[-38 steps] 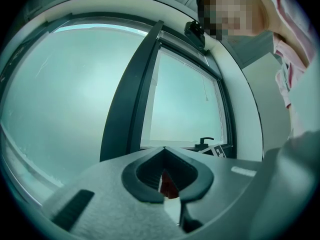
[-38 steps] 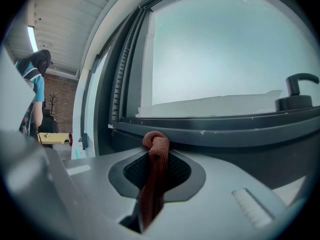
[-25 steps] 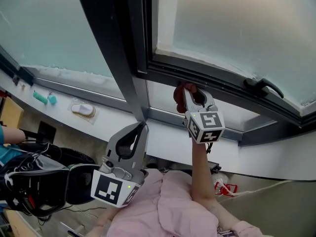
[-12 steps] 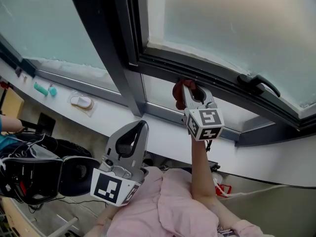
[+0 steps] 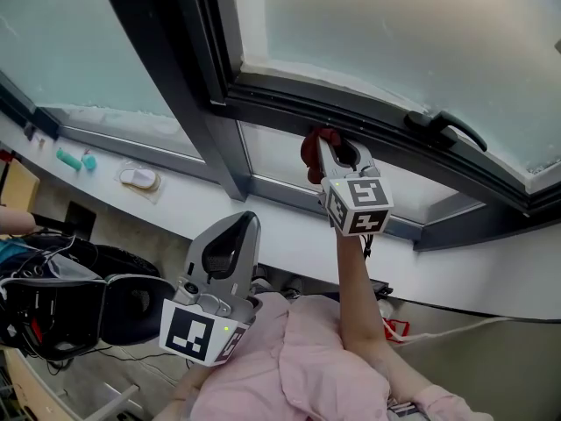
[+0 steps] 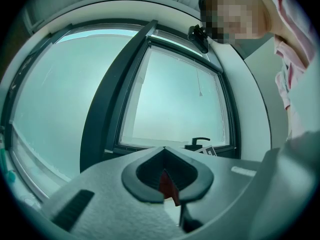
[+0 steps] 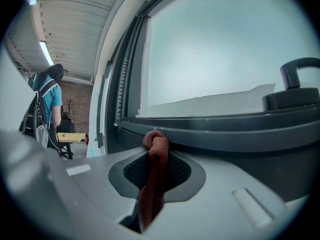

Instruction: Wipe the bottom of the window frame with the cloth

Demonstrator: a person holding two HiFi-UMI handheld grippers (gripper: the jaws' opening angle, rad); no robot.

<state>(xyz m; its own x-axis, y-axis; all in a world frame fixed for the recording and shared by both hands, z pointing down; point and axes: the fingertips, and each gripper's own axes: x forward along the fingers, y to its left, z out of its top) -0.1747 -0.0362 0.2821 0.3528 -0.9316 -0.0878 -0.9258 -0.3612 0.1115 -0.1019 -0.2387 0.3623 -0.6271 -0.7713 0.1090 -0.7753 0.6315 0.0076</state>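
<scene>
The right gripper [image 5: 331, 147] was clamped on the rust-red woven cloth [image 7: 156, 154], pressing it against the bottom rail of the dark metal window frame [image 5: 280, 103]. The left gripper [image 5: 244, 222], jaws together and empty, hung lower.

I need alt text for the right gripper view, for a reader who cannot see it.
The right gripper is shut on a red-brown cloth, whose bunched end is at the dark bottom rail of the window frame. Frosted glass fills the view above, with a black window handle at the right.
</scene>
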